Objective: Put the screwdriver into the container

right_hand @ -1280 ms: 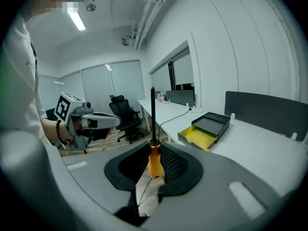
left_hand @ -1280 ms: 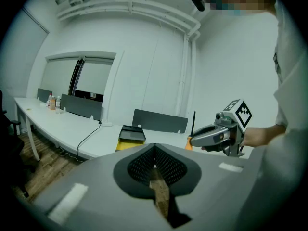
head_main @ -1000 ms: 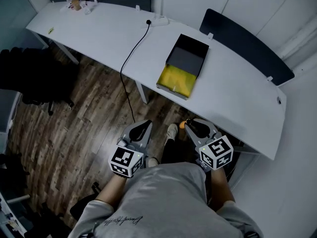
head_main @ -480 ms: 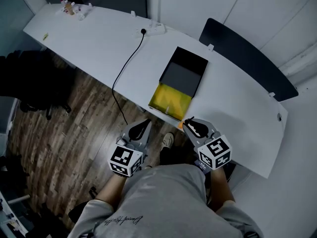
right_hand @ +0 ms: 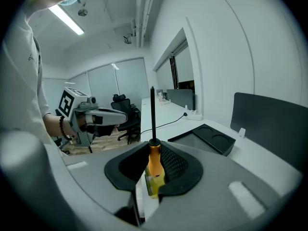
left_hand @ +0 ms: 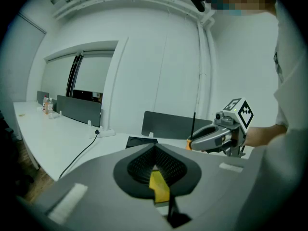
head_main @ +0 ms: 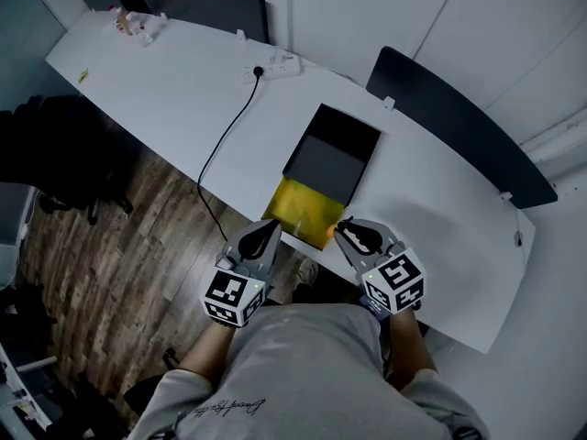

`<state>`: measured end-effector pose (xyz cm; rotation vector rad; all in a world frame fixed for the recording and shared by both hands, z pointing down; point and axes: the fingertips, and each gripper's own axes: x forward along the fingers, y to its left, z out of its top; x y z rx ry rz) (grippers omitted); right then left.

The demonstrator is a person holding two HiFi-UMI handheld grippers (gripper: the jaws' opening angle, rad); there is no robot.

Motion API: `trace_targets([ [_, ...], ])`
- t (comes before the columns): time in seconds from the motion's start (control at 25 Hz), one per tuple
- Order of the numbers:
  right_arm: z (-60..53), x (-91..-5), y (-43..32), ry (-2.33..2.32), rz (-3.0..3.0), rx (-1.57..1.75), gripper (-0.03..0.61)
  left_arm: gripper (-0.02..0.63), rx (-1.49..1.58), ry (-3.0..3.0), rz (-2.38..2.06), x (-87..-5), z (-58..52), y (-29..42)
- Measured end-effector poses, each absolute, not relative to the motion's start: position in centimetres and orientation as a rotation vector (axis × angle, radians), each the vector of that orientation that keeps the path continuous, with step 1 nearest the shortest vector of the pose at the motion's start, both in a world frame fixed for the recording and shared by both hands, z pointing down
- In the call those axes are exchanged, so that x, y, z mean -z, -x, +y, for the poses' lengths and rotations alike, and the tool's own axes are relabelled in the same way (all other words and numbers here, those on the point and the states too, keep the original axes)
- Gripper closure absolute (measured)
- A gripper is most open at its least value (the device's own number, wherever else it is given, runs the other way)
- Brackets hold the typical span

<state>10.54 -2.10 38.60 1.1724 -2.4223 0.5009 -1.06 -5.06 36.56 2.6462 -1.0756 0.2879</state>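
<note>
The screwdriver [right_hand: 153, 159] has an orange handle and a thin black shaft that stands straight up. My right gripper [right_hand: 153, 147] is shut on the handle. In the head view the right gripper [head_main: 345, 225] hangs at the near edge of the white table [head_main: 431, 209], its tip just right of the container's yellow near end. The container [head_main: 323, 174] is an open black box with a yellow section; it lies flat on the table. My left gripper [head_main: 271, 226] is beside it on the left, over the floor, shut on nothing.
A power strip [head_main: 278, 62] with a black cable [head_main: 223, 145] lies behind the container, and the cable drops off the table's near edge. Small bottles [head_main: 136, 21] stand at the far left. A dark partition panel [head_main: 459, 122] lines the back edge. An office chair [head_main: 64, 145] stands left.
The table and container have come closer to both grippers in the head view. The right gripper's tip, over the floor before, now reaches the table's near edge. The grip has not changed.
</note>
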Motion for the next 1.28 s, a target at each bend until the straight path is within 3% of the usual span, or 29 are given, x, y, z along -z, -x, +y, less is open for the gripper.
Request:
trace_targets([
  [1.28,-7.3,-42.0,-10.9,-1.247,-2.257,-0.599,0.489,0.614,-0.376,-2.681,-0.889,-38.3,-11.7,1.0],
])
